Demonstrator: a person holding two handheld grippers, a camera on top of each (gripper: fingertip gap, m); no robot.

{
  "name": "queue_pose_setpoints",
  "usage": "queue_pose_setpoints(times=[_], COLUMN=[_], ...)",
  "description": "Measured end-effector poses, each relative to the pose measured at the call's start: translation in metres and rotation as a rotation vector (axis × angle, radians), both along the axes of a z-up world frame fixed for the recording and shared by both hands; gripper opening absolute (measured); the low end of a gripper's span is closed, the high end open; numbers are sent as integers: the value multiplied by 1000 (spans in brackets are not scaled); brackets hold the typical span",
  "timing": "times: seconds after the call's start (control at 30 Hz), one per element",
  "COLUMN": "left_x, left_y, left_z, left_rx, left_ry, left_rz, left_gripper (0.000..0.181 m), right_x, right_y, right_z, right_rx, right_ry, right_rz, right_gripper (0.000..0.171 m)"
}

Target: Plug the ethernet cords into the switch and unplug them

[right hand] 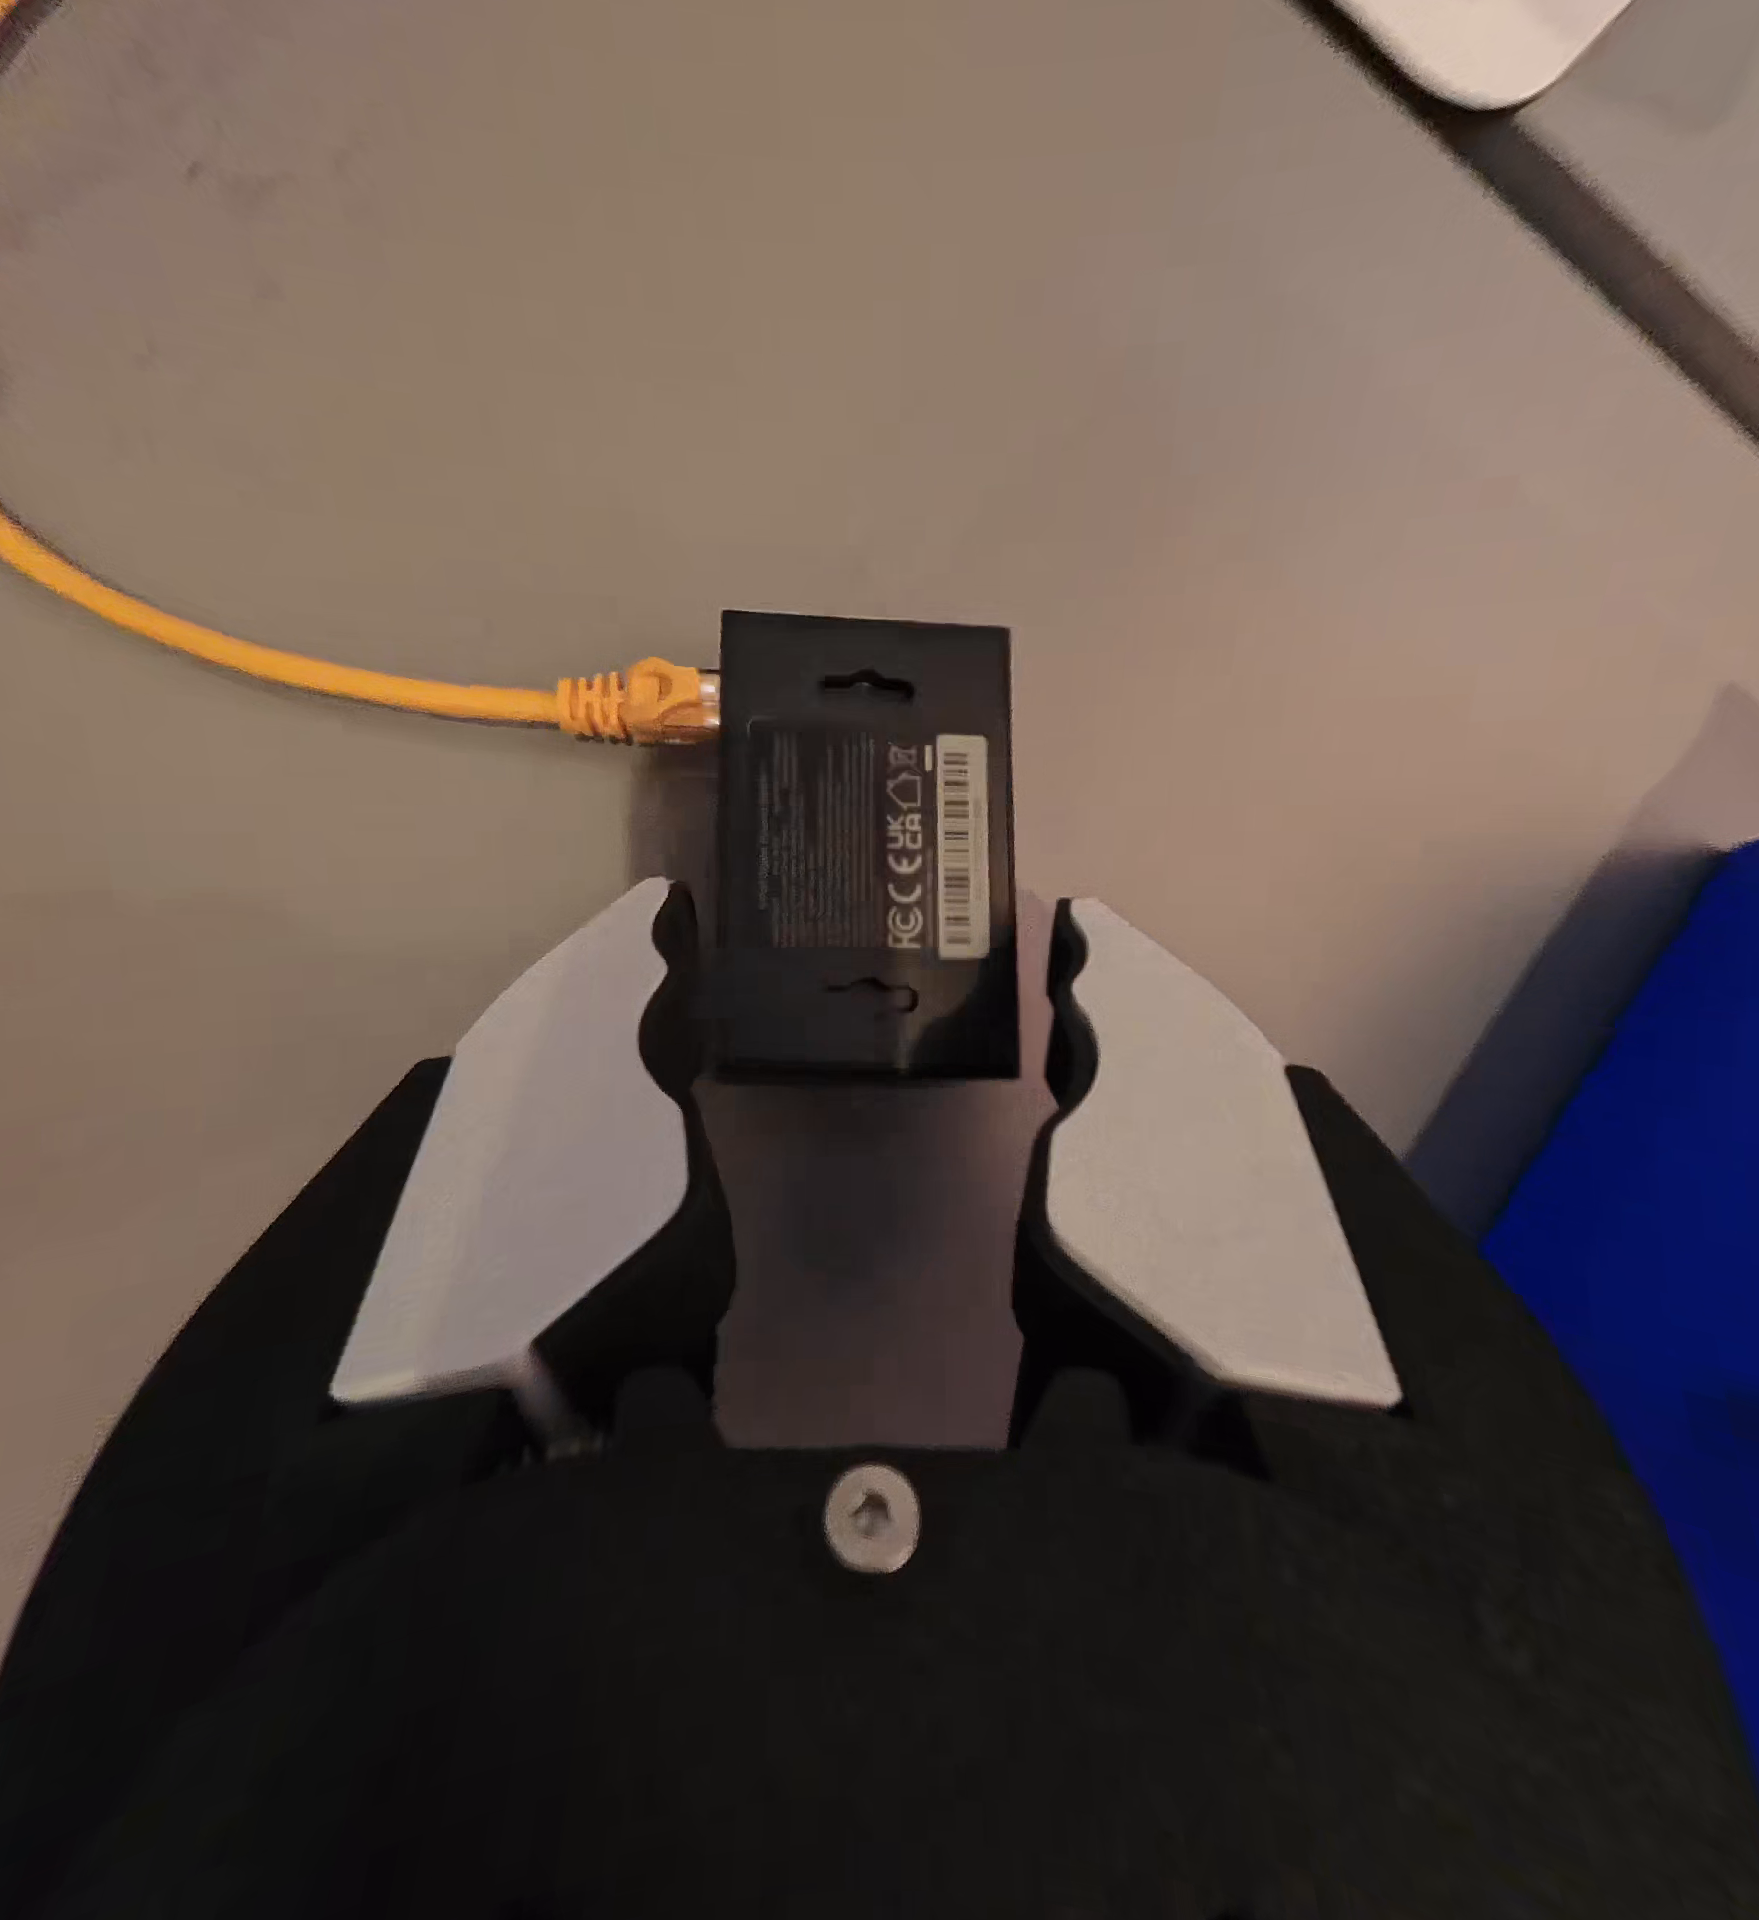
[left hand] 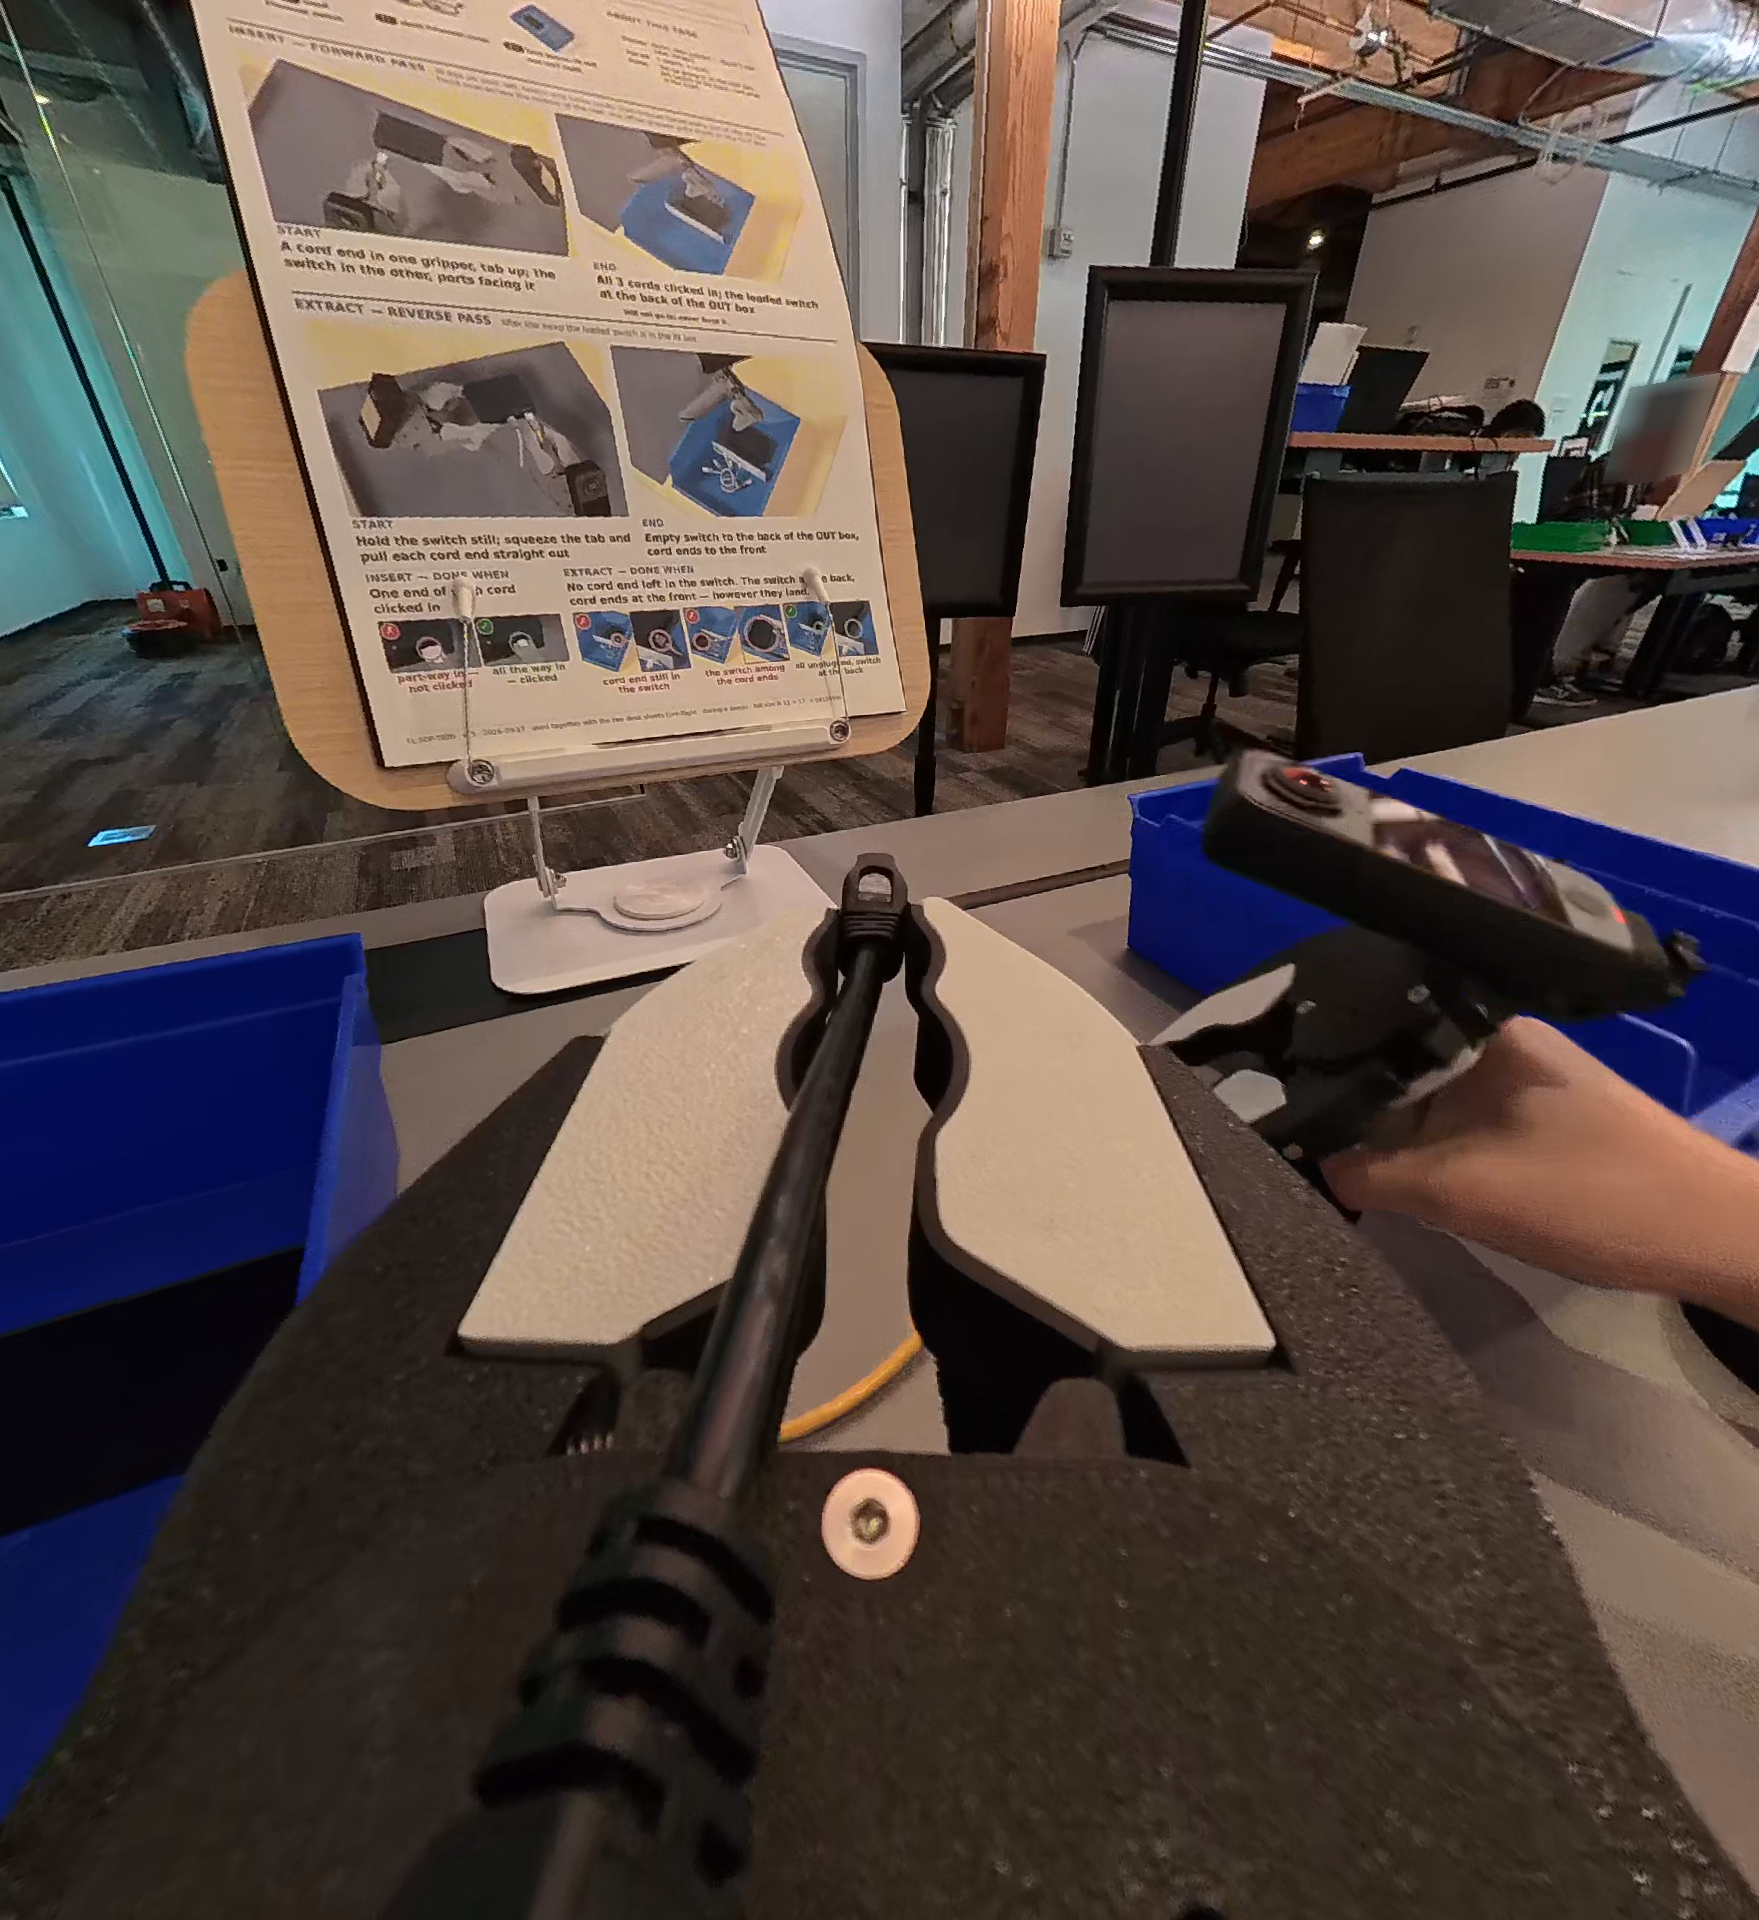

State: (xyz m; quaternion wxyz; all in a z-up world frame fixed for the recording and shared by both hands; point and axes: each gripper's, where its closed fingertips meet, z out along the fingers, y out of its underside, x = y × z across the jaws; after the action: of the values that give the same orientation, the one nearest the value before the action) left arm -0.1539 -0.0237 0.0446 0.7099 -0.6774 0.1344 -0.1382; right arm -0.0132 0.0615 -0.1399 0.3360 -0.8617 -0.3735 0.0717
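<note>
My left gripper (left hand: 870, 935) has its fingers closed on a black cord (left hand: 802, 1195), plug pointing forward above the desk (right hand: 958, 312), while my right gripper (right hand: 859, 914) hangs wide open around the switch (right hand: 864, 842), lying label-up with an orange cord (right hand: 231, 644) plugged into its left side.

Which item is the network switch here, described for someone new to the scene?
On the grey tabletop, look between the open right gripper. The flat black rectangular box there is the switch. Unlike the blue plastic bin nearby, it has an orange cable plugged into its side.
</note>
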Motion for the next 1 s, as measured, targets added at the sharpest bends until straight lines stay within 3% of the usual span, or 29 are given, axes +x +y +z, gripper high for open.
queue_pose_setpoints(times=[0.13, 0.23, 0.4, 0.6, 0.67, 0.83, 1.0], left_x=[1, 2, 5, 5, 5, 4, 7], left_y=[-2, -2, -4, -4, -4, -3, -3], left_z=[2, 3, 3, 4, 4, 2, 0], left_rx=[7, 9, 12, 7, 9, 2, -11], left_ry=[-3, -7, -3, -17, -14, -12, -8], left_rz=[-6, -13, -23, -35, -34, -35, -43], left_gripper=[11, 11, 11, 11, 11, 11, 12], right_x=[12, 18, 17, 11, 10, 8, 15], right_y=[-10, -16, -20, -15, -14, -15, -28], right_z=[3, 0, -19, -19, -16, -6, 13], right_rx=[101, 113, 16, 11, 28, 131, -61], right_ry=[94, 176, 170, 171, 181, 134, -4], right_rz=[-100, -155, -128, -67, -54, -19, 44], right_gripper=[82, 85, 74, 78, 60, 60, 60])
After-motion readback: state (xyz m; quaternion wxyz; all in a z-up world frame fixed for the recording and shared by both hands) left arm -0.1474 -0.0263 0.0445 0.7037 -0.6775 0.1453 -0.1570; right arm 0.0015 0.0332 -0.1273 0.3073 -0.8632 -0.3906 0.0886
